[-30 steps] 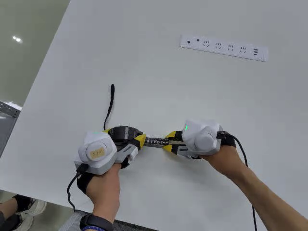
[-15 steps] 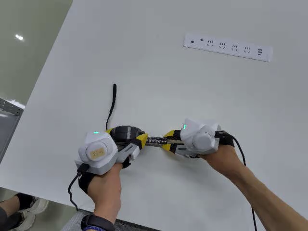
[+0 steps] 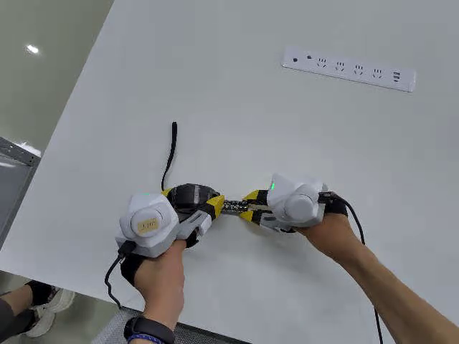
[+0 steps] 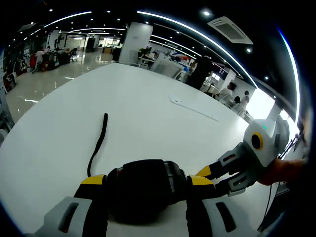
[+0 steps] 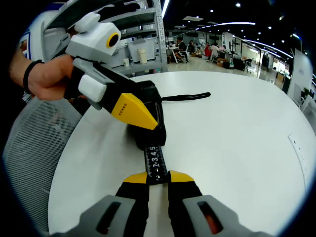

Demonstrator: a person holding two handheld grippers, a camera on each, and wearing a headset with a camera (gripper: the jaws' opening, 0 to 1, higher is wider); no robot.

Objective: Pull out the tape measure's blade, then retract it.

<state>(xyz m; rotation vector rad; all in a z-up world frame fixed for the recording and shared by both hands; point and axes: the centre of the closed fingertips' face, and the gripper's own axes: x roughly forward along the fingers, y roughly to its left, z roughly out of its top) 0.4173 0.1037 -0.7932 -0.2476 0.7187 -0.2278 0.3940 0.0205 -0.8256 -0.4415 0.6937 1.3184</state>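
A black tape measure case sits on the white table, with my left gripper shut on it, one yellow-tipped finger on each side. A short length of black blade with white numbers runs out from the case to the right. My right gripper is shut on the blade's end, close to the case. The case's black wrist strap lies stretched on the table beyond it.
A white power strip lies at the far right of the table. The table's near edge runs just below both hands. A metal rack and a mesh chair stand off the left side.
The right gripper has moved left toward the case, so less blade shows between the two grippers. The head camera has shifted a little.
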